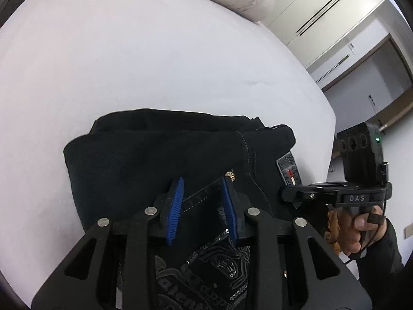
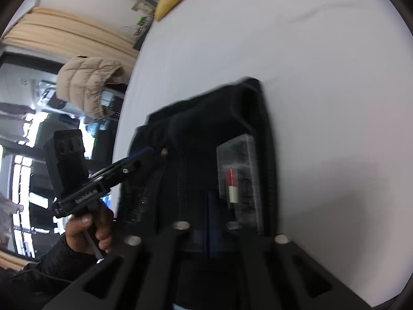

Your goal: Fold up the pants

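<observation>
**Fold pants: final fold, both grippers at the near edge of the bundle**

The pants [image 1: 165, 152] lie as a compact black bundle on the white bed [image 1: 129, 64], near its edge. The left gripper [image 1: 202, 206] is seen with its blue pads [image 1: 176, 206] spread apart over a belt loop, clamped on nothing. The right gripper [image 2: 214, 235] is blurred beside the leather patch [image 2: 238, 173]; whether its jaws are apart or together cannot be determined. It is judged that little remains but squaring. Layers should be aligned edge to edge, pressure applied downward, and withdrawal made straight back so the top layer is not dragged.
</observation>
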Demonstrator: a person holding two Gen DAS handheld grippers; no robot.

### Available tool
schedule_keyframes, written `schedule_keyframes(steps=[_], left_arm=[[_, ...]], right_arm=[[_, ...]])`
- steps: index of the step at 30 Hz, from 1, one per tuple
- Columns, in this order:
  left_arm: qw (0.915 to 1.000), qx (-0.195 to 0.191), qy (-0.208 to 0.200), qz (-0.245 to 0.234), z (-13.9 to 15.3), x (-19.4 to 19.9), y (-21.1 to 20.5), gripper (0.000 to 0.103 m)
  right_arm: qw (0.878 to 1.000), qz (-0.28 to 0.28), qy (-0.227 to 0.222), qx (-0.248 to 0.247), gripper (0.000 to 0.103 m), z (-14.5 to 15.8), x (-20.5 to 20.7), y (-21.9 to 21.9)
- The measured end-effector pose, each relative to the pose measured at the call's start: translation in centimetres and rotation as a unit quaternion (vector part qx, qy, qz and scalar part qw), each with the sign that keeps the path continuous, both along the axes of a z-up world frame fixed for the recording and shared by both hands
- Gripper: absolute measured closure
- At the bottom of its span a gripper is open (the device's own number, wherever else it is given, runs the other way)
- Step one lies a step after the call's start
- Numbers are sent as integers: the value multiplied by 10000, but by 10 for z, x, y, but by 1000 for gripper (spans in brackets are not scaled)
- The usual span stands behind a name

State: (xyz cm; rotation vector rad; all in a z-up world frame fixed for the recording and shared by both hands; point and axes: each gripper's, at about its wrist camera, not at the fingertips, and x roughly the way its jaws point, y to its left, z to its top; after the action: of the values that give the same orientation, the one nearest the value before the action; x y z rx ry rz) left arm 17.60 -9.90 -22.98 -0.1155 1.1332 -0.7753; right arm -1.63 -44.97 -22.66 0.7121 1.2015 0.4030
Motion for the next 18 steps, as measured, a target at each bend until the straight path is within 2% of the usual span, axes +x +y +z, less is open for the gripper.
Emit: schedule_keyframes(steps=[11,18], left_arm=[[9981,-285,-154,-527,0,-97,31,75],[9962,-495,-295,-658,-6,-132,52,75]], right_arm=[[9998,-48,7,200,103,-4,-17,0],[9978,-342,-114,550,103,-3,-42,-11]])
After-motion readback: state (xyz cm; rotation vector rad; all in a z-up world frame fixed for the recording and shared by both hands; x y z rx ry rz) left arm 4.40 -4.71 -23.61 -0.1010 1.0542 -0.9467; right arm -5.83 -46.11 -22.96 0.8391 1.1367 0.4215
